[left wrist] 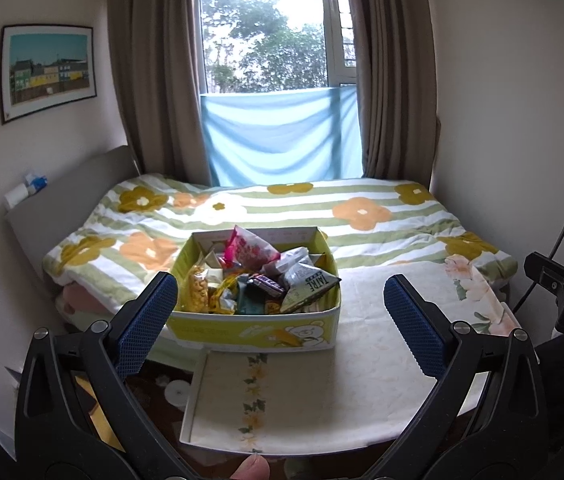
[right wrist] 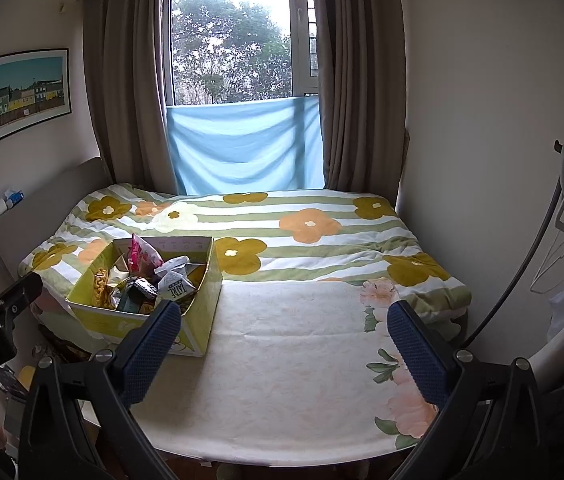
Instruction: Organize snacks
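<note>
1. A yellow-green cardboard box sits on the bed, on the cream flowered sheet near the foot end, at about 12 o'clock in the left wrist view and 10 o'clock in the right wrist view.
2. The box is heaped with snacks: a pink packet stands tallest at the back, a white-and-green packet lies at the 3 o'clock side, and a bag of yellow puffs lies at the 9 o'clock side.
3. A shallow cream tray with a flower stripe lies just in front of the box, toward 6 o'clock, and it holds nothing.
4. The left gripper hovers before the box, its jaws wide apart and gripping nothing.
5. The right gripper hangs over the bare sheet at the box's 3 o'clock side, its jaws also spread and unloaded.
6. A striped quilt with big flowers covers the far half of the bed, up at 12 o'clock, below the window.
</note>
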